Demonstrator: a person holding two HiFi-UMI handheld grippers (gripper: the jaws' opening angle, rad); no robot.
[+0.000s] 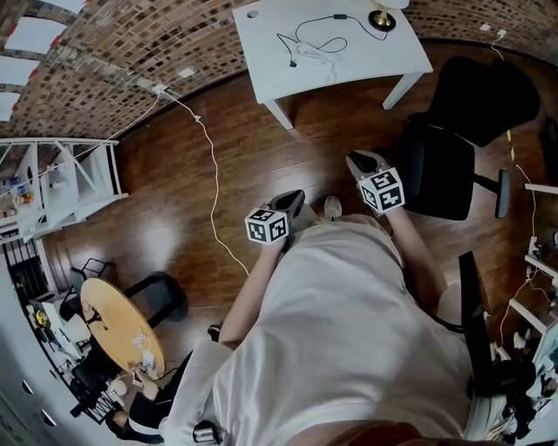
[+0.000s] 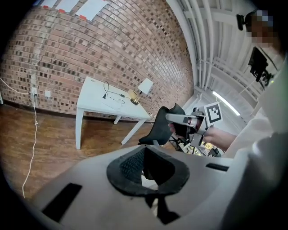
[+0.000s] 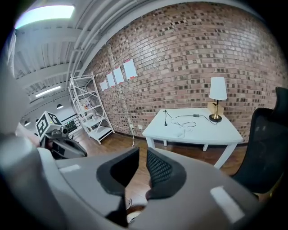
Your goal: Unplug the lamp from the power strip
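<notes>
**Both Grippers Empty, Well Apart from the Table**

The left gripper (image 2: 145,170) is holding its jaws slightly apart, with nothing between them. The right gripper (image 3: 140,170) is likewise showing a narrow, empty gap. Both are facing the white table (image 3: 211,131), well apart from it. The lamp (image 3: 218,101) is standing at the table's far right corner, its black cord (image 3: 191,117) trailing across the tabletop.

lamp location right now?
The lamp stands on the far right corner of the white table, by the brick wall, top right in the head view; its cord trails left across the tabletop.
</notes>
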